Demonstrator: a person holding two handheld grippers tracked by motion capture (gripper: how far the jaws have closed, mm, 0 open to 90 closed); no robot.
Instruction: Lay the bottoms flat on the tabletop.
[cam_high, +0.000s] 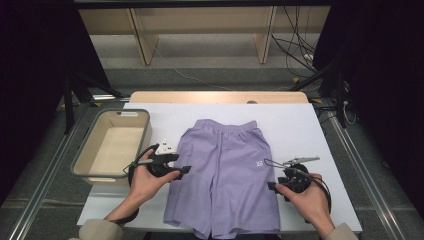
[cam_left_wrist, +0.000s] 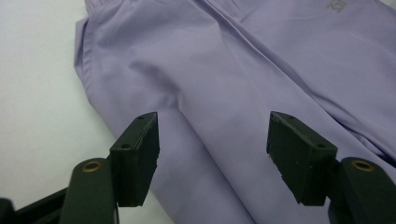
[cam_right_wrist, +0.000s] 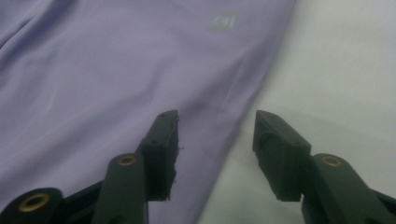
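Item one, lilac shorts (cam_high: 227, 172): I see them spread flat at the middle of the white table cover (cam_high: 300, 125), waistband at 12 o'clock and leg hems at 6 o'clock, where they reach the near edge. A small pale logo (cam_high: 260, 163) sits on the leg at 3 o'clock; in the right gripper view it shows at 12 o'clock above the jaws. Item two, left gripper (cam_high: 181, 172): held in my left hand (cam_high: 145, 182) at 9 o'clock of the shorts, tips just at the cloth's outer seam. In the left gripper view (cam_left_wrist: 212, 140) its jaws stand apart over the fabric with nothing pinched between them, so released. Item three, right gripper (cam_high: 273, 186): held in my right hand (cam_high: 307, 200) at 3 o'clock of the shorts, tips at the garment's other side seam. In the right gripper view (cam_right_wrist: 216, 144) its jaws are parted too, one over the lilac cloth and one over the white cover, straddling the edge without pressing it. Item four, beige bin (cam_high: 80, 162): open-topped, at 9 o'clock of the shorts, beside the table cover's edge. Item five, wooden board (cam_high: 220, 96): at 12 o'clock, beyond the cover.
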